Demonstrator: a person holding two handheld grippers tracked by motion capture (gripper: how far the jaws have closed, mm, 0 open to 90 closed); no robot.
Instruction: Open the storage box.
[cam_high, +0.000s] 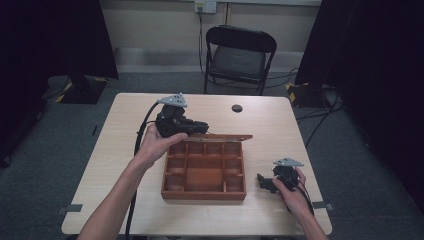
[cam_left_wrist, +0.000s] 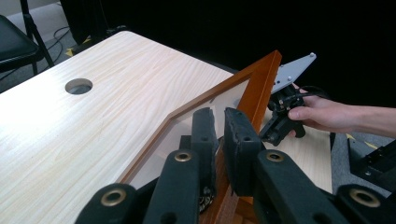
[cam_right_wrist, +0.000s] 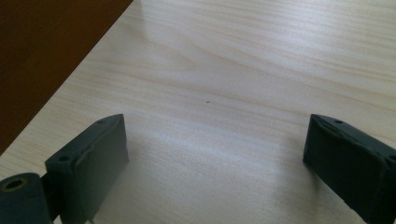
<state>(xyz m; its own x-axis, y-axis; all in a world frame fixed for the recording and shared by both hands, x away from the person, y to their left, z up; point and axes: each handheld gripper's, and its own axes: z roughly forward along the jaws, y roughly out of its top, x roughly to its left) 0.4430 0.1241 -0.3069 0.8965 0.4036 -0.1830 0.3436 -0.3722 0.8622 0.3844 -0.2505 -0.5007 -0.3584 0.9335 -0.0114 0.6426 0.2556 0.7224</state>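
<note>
So you've got the lid (cam_high: 220, 136) of the wooden box (cam_high: 204, 192) pinched in your left gripper (cam_high: 202, 128), a bit above the middle of the high view. The lid looks swung up to roughly upright along the back edge of the box, so I'd say the opening is mostly done. The compartments look empty from above. What's left is probably just tipping the lid the rest of the way back, or letting go if it stays put on its own.

In the left gripper view the two black pads (cam_left_wrist: 240, 149) are nearly together at bottom centre, with the lid's orange-brown frame (cam_left_wrist: 261, 84) clamped between them and running off toward the upper right.

Your right gripper (cam_high: 261, 182) sits at the lower right of the high view, on the desk (cam_high: 125, 150) just beside the box and apart from it. Its jaws are spread wide with nothing between them but bare desk.
</note>
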